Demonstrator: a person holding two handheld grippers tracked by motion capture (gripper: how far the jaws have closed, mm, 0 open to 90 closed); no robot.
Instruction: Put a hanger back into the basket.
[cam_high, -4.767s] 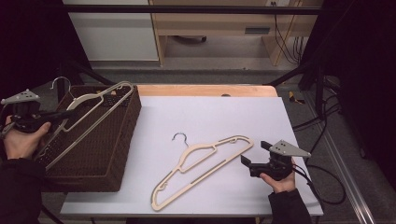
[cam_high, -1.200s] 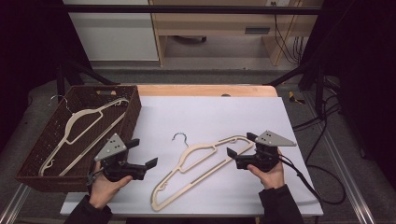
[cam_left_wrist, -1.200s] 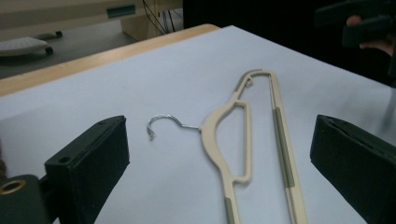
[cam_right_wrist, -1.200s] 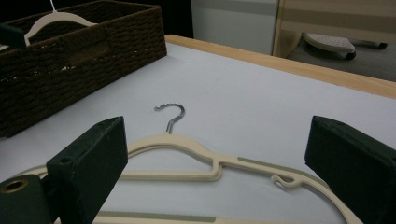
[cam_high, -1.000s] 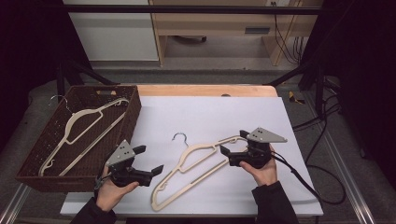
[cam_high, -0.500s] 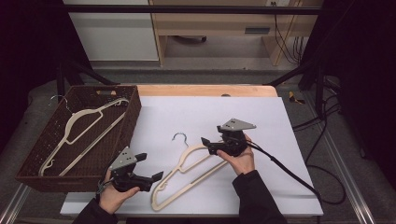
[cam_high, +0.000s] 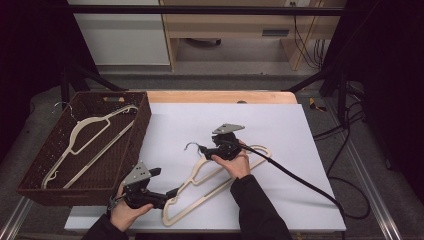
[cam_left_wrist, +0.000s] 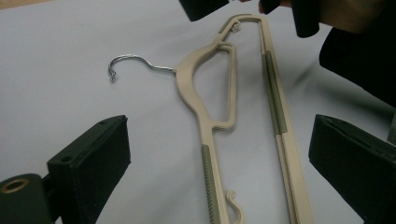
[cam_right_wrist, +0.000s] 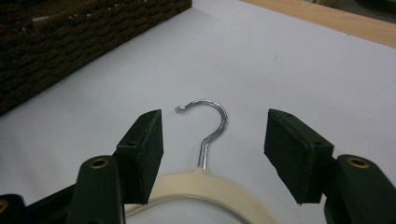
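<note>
Cream hanger (cam_high: 220, 175): laid beside basket (cam_high: 47, 172) | right gripper (cam_right_wrist: 212, 140): jaws just closing, hook neck between, untouched | left gripper (cam_left_wrist: 219, 158): jaws wide, arm framed

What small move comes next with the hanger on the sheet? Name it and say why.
Probably close the right gripper on the neck of the cream hanger. Its fingers have just been closing and straddle the metal hook without pressing it, while the left gripper waits open at the hanger's lower end.

table (cam_high: 280, 125): white top, wood back edge | on it: cream hanger (cam_high: 200, 187) flat, brown wicker basket (cam_high: 132, 150) at left
</note>
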